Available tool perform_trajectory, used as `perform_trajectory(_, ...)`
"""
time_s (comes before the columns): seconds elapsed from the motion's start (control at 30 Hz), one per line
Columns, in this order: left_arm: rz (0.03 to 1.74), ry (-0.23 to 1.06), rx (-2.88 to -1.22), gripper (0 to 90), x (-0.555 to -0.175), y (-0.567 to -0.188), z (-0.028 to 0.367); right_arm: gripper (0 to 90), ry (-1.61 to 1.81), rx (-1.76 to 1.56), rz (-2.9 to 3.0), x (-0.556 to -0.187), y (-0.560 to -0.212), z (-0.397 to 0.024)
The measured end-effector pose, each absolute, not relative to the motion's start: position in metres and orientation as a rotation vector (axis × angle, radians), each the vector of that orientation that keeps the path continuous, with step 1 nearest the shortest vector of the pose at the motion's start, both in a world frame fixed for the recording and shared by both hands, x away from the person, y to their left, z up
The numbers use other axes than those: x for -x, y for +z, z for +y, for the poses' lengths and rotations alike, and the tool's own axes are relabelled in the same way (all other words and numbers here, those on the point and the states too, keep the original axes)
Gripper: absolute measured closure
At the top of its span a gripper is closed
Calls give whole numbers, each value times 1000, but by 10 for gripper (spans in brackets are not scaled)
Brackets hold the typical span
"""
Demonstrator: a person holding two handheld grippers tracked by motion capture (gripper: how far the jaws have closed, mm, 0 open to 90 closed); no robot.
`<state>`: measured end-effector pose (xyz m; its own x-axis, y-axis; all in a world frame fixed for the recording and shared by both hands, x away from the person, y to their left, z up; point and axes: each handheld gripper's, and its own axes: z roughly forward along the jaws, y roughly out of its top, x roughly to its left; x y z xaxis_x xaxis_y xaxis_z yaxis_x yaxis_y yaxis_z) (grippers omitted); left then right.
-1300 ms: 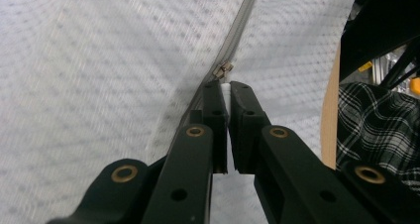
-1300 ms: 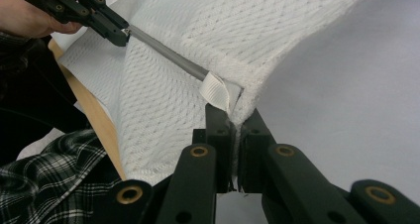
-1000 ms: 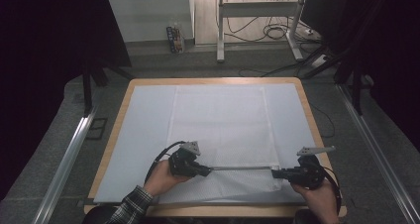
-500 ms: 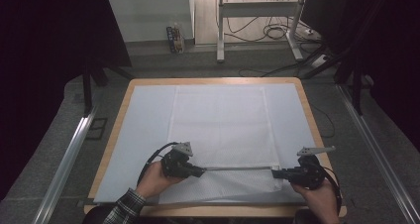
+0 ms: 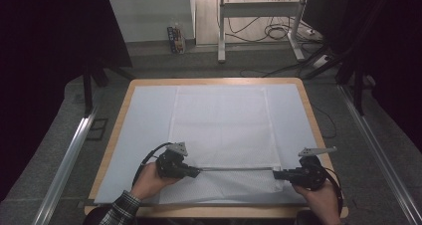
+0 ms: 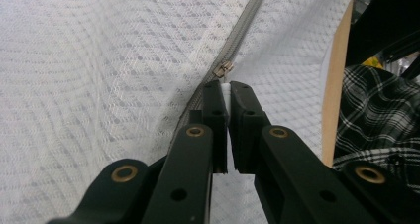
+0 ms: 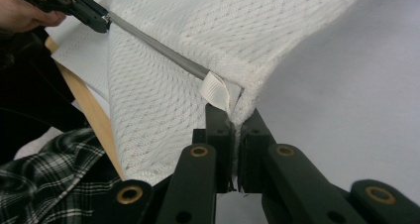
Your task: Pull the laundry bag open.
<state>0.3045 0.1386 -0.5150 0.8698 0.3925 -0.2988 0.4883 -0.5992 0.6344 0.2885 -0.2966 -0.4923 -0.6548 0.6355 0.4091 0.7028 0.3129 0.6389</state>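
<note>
The bench (image 5: 117, 135), wood-rimmed and covered by a pale sheet (image 5: 144, 120), carries a white mesh bag (image 5: 221, 125) spread flat down its middle. The bag's near end is lifted along a grey zipper (image 5: 234, 169) that runs taut between the two grippers, close to the bench's near edge.

The left gripper (image 5: 195, 173), held in the person's left hand (image 5: 147, 180), has its fingers (image 6: 213, 110) almost fully closed on a small white tab just behind the zipper's metal slider (image 6: 223, 68); only a thin slit shows between them. The right gripper (image 5: 276, 174), held in the right hand (image 5: 318, 200), has its fingers (image 7: 218, 125) pressed together on the bag's corner, beside a folded white ribbon loop (image 7: 215, 92) at the zipper's end.

A plaid sleeve (image 7: 44, 179) lies just beyond the bench's near rim. To either side of the bag the sheet is bare out to the wooden edges, and the far half of the bench lies open. On the floor beyond stand a metal frame (image 5: 259, 21) and loose cables (image 5: 278, 33).
</note>
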Motion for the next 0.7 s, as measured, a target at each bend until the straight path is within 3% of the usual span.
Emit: perform_trajectory(0.7,676,-182,-2271,869,-301,-517,162,851,-1272,1261,-2478,-289,-493,-295)
